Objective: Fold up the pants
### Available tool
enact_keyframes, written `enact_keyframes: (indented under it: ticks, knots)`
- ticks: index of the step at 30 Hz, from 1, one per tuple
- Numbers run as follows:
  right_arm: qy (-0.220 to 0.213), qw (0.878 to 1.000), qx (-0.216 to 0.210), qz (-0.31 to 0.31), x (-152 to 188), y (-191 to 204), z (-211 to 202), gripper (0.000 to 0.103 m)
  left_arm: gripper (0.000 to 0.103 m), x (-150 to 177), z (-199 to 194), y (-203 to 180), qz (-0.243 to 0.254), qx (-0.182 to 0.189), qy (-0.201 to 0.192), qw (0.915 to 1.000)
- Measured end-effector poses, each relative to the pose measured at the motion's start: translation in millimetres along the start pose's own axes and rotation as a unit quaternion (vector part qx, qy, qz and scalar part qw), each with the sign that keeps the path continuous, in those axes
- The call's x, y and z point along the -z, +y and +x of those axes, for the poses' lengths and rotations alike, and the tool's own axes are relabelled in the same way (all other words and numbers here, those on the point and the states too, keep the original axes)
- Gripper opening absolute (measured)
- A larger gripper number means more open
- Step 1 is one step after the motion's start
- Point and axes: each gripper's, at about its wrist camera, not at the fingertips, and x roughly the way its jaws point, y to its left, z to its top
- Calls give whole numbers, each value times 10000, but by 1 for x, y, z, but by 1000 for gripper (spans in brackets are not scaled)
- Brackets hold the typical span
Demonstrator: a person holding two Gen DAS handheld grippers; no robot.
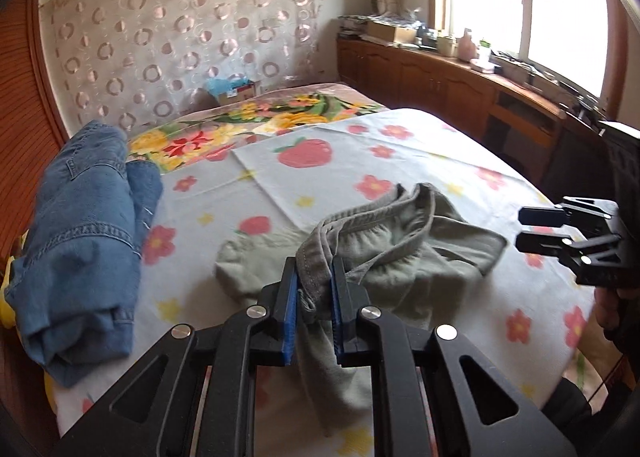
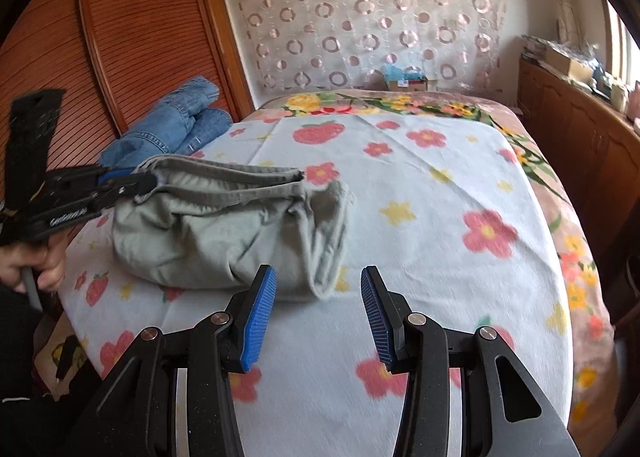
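Grey-green pants [image 1: 400, 253] lie bunched on the flowered bedsheet [image 1: 280, 177]. My left gripper [image 1: 314, 273] is shut on the pants' waistband and lifts that edge a little; it also shows in the right wrist view [image 2: 148, 179] at the left, pinching the waistband. The pants [image 2: 224, 233] sag from it in a heap on the sheet [image 2: 420, 217]. My right gripper [image 2: 318, 285] is open and empty, just in front of the pants' near edge. In the left wrist view it [image 1: 524, 231] hangs at the right, apart from the cloth.
Blue jeans [image 1: 80, 241] lie folded at the bed's left side, by a wooden slatted panel [image 2: 140, 37]. A small box [image 1: 236, 91] sits at the bed's head. A wooden cabinet [image 1: 440, 81] with clutter runs along the right under the window.
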Motion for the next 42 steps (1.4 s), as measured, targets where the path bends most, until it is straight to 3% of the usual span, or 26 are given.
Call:
enact_keyframes:
  ticks: [6, 9, 13, 20, 31, 33, 36, 38, 42]
  knots:
    - [14, 9998, -95, -172, -22, 5, 23, 42, 18, 3, 22, 14, -154, -95, 353, 9992]
    - [62, 9997, -60, -244, -31, 6, 35, 40, 27, 8, 25, 16, -242, -64, 453, 9987]
    - [163, 9994, -51, -316, -36, 8, 52, 40, 46, 13, 15, 20, -314, -48, 301, 9990]
    - [236, 9988, -80, -433, -47, 11, 75, 40, 47, 17, 1, 26, -414, -30, 128, 9991]
    - [508, 9961, -397, -609, -66, 8, 112, 40, 47, 29, 22, 26, -447, 92, 410, 9981]
    - [600, 9949, -482, -659, -65, 9, 117, 38, 46, 28, 26, 26, -452, 75, 394, 9982]
    - [597, 9940, -532, -747, -64, 11, 119, 4, 24, 23, 29, 28, -454, 145, 341, 9983]
    - [433, 9951, -486, -745, -63, 10, 111, 2, 15, 19, 26, 27, -406, 163, 220, 9988]
    - [103, 9981, -292, -527, -65, 6, 96, 2, 14, 2, 10, 28, -474, 178, -201, 9985]
